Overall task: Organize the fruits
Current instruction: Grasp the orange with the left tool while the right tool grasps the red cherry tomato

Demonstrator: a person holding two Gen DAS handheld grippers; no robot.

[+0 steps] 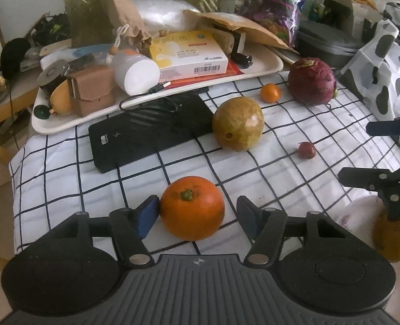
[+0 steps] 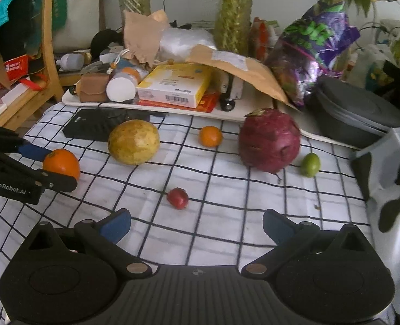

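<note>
orange between the left claw's pads, right claw empty over the cloth

the left gripper (image 1: 197,214) straddles the big orange (image 1: 192,208), which sits on the checked cloth (image 1: 254,173) near its front edge. the left blue pad looks to be touching the fruit's side, while the right pad stands clear of it with cloth showing in the gap, so the claw is not clenched on the orange.

the right gripper (image 2: 197,226) hangs spread wide over bare cloth, nothing between its pads. just beyond it lies a small red fruit (image 2: 177,198).

further back on the cloth sit a yellow-green round fruit (image 2: 134,141), a small orange citrus (image 2: 210,136) and a big purple-red dragon fruit (image 2: 269,140). a small green fruit (image 2: 310,164) rests just beside the dragon fruit, on its right in the right wrist view.

behind the fruits a black flat device (image 1: 148,132) lies on the cloth, partly under a white tray (image 1: 72,124) piled with a yellow box (image 1: 189,51), a white bottle (image 1: 136,70) and a brown pouch (image 1: 91,89). a spotted black-and-white bag (image 2: 389,178) stands at the right edge.
</note>
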